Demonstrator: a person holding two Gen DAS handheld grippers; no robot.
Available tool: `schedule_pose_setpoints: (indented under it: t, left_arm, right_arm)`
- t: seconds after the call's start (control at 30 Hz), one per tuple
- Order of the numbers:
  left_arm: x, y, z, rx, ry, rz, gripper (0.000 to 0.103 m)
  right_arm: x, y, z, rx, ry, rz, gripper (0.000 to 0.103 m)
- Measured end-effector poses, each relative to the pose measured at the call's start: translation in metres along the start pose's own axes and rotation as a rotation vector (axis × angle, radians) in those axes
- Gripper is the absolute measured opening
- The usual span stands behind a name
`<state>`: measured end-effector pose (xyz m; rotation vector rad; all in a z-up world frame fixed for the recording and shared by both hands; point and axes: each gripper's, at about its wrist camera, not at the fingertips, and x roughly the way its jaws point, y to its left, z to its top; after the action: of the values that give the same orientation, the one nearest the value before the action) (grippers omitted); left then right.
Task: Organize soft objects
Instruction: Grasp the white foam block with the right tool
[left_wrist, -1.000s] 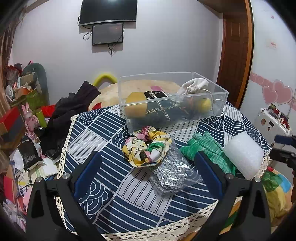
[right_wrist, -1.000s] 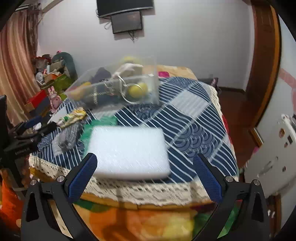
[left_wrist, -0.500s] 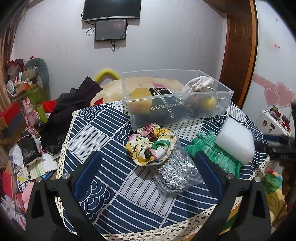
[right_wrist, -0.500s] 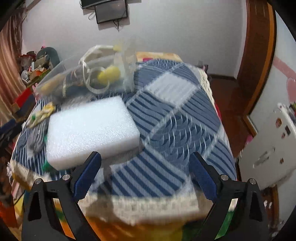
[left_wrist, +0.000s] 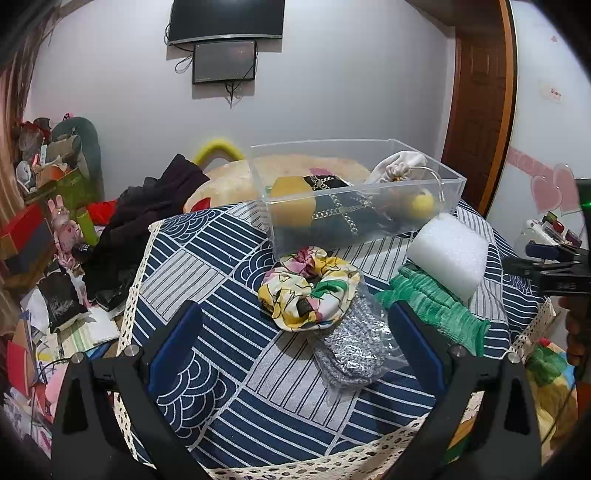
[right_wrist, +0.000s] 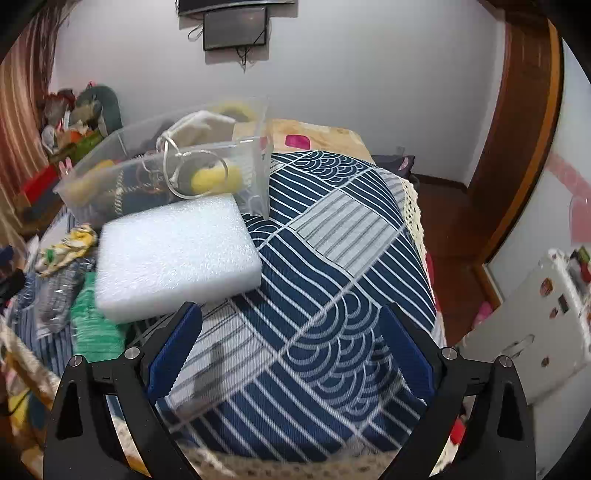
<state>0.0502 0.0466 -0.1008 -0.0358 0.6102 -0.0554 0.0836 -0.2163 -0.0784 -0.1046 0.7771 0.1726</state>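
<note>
A white foam block (left_wrist: 448, 254) lies tilted on a green cloth (left_wrist: 432, 302), close to the clear bin (left_wrist: 351, 195). The bin holds a yellow sponge, a black chain bag, a white pouch and a yellow ball. A floral scrunchie (left_wrist: 310, 291) and a silver-grey item in a clear bag (left_wrist: 351, 350) lie mid-table. My left gripper (left_wrist: 291, 317) hangs open over them, holding nothing. My right gripper (right_wrist: 290, 314) is open above bare tablecloth; the foam block (right_wrist: 173, 258) lies just beyond its left fingertip, outside the jaws.
The round table has a blue-and-white patterned cloth (right_wrist: 332, 258) with a lace edge. Dark clothes (left_wrist: 147, 206) and clutter lie left of it. A white appliance (right_wrist: 535, 332) stands to the right, and a wooden door frame (right_wrist: 524, 110) is behind.
The foam block has shifted from the table's right edge toward the bin and now leans on the green cloth. The right gripper has moved in over the table. The left gripper stayed put.
</note>
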Motion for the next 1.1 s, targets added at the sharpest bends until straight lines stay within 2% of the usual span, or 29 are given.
schedule_pose_setpoints:
  t: [0.13, 0.2, 0.37, 0.5, 0.6, 0.73, 0.8, 0.97, 1.1]
  left_arm:
    - [0.004, 0.001, -0.001, -0.012, 0.011, -0.003, 0.102]
    - [0.006, 0.002, -0.001, -0.015, 0.018, -0.007, 0.102]
    - [0.011, 0.001, -0.002, -0.013, 0.03, -0.003, 0.102]
    - [0.013, 0.003, 0.001, -0.019, 0.035, -0.008, 0.102]
    - [0.015, 0.004, 0.004, -0.023, 0.038, -0.01, 0.102]
    - [0.018, -0.001, 0.015, -0.008, 0.031, -0.025, 0.102]
    - [0.022, -0.009, 0.025, 0.006, 0.03, -0.056, 0.102]
    - [0.042, -0.042, 0.045, 0.072, 0.046, -0.112, 0.102]
    - [0.066, -0.074, 0.054, 0.185, 0.072, -0.063, 0.102]
  right_arm:
    - [-0.016, -0.004, 0.005, 0.093, -0.018, 0.101, 0.097]
    - [-0.017, 0.004, 0.013, 0.112, -0.024, 0.152, 0.1]
    - [-0.004, 0.048, 0.04, 0.065, -0.05, 0.216, 0.102]
    - [0.011, 0.084, 0.049, -0.015, -0.041, 0.206, 0.102]
    - [0.024, 0.096, 0.041, -0.087, -0.022, 0.137, 0.102]
    - [0.028, 0.083, 0.026, -0.072, 0.008, 0.13, 0.102]
    - [0.025, 0.068, 0.018, -0.042, 0.024, 0.139, 0.101]
    - [0.014, 0.04, 0.002, 0.001, 0.046, 0.15, 0.1]
    - [-0.003, 0.021, -0.004, 0.023, 0.031, 0.171, 0.1]
